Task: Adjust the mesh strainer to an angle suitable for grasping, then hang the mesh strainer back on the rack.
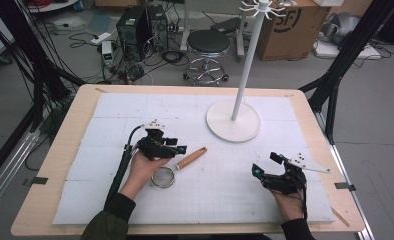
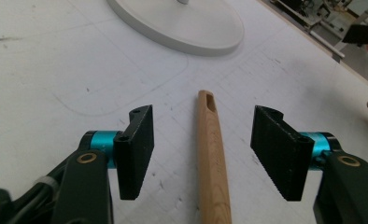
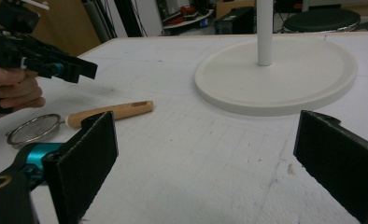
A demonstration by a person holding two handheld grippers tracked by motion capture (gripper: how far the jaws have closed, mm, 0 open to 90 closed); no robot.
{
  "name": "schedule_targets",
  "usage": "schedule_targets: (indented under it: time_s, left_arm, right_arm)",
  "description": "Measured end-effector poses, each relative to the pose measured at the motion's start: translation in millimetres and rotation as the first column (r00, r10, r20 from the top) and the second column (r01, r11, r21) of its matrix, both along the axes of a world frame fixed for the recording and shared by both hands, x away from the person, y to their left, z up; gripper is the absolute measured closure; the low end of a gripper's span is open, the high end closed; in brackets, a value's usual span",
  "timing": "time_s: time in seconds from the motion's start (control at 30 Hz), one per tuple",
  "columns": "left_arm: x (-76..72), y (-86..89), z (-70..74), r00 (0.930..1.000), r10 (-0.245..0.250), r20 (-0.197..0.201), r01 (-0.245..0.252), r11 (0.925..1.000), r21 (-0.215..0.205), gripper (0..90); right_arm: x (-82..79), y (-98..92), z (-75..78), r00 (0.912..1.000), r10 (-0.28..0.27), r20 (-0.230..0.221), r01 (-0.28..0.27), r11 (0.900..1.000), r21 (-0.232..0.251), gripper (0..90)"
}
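So the left gripper (image 1: 177, 148) is hovering over the wooden handle (image 2: 211, 154) of a little mesh strainer (image 1: 163, 176) that's lying flat on the white mat (image 1: 110, 125), just left of centre and near the person's edge. Jaws are spread wide with the handle running right up between them, but neither pad is touching the wood, so nothing's held. The right gripper (image 1: 266, 164) is parked off to the right, well apart from the strainer, jaws also gaping with nothing between them. My guess is the strainer is meant to end up on the white hook stand (image 1: 233, 122) behind it, since the handle has a slot at its far end. If I were doing it, I'd come down a touch more so the pads sit square on the thicker part of the handle, keep it centred between them, and close gently, because it's tapered and round and could roll or squirt out sideways. I'd also leave the slotted tip free of the pads. As for writing: there's a cardboard box (image 1: 295, 27) on the floor behind the table with a big round logo, looks like "SF" to me, but it's too fuzzy to be sure.
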State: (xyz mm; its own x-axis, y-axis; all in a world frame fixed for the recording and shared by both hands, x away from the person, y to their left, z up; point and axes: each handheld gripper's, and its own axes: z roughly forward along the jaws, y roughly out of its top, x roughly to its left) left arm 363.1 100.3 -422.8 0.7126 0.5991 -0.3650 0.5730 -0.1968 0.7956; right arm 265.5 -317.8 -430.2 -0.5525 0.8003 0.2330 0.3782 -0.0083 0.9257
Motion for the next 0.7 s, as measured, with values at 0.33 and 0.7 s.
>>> schedule_targets:
  time_s: [0.33, 0.7]
  left_arm:
    - [-25.9, 7.1, 2.4, 0.9970, -0.039, 0.067, 0.036, 0.9983, 0.045, 32.3]
    - [-31.8, -4.4, -6.2, 0.9949, -0.086, 0.053, 0.080, 0.9908, 0.109, 38.5]
  right_arm:
    - [-0.1, 1.7, -1.3, 1.0000, 0.005, -0.006, -0.005, 1.000, -0.007, 5.5]
    - [-1.6, 0.3, 0.1, 1.0000, 0.004, 0.005, -0.004, 1.000, -0.008, 5.5]
